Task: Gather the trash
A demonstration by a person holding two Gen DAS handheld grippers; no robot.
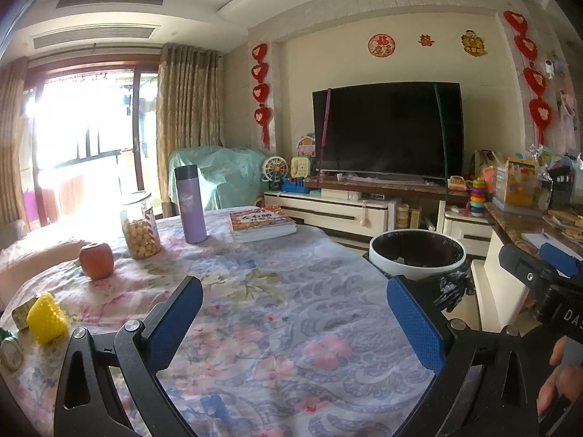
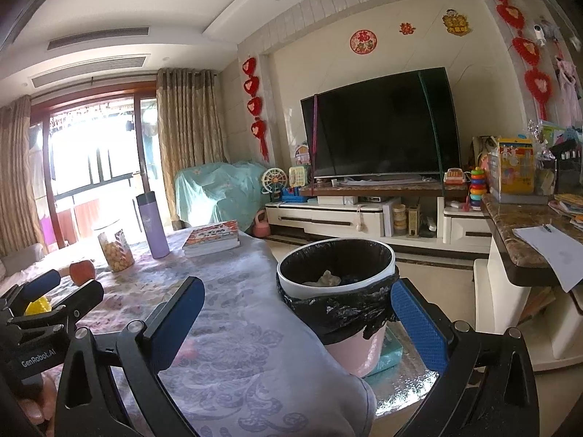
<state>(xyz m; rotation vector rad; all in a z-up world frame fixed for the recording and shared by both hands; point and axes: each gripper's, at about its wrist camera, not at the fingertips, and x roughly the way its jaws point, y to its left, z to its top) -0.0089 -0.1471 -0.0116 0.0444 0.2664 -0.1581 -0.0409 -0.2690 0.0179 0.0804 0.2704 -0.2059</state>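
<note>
A pink bin [image 2: 355,349] with a white rim and black liner stands on the floor by the table's right edge; crumpled trash [image 2: 326,278] lies inside. It also shows in the left wrist view [image 1: 417,251]. My left gripper [image 1: 295,317] is open and empty above the floral tablecloth [image 1: 277,313]. My right gripper [image 2: 297,313] is open and empty, over the table edge beside the bin. At the table's left edge lie a yellow spiky toy [image 1: 46,317], a small green packet [image 1: 22,313] and a can [image 1: 10,353].
On the table stand an apple [image 1: 96,260], a jar of snack balls [image 1: 140,229], a purple flask [image 1: 190,204] and a book stack [image 1: 261,223]. A TV [image 1: 388,131] on a cabinet is behind. A marble counter [image 2: 524,236] with papers is at the right.
</note>
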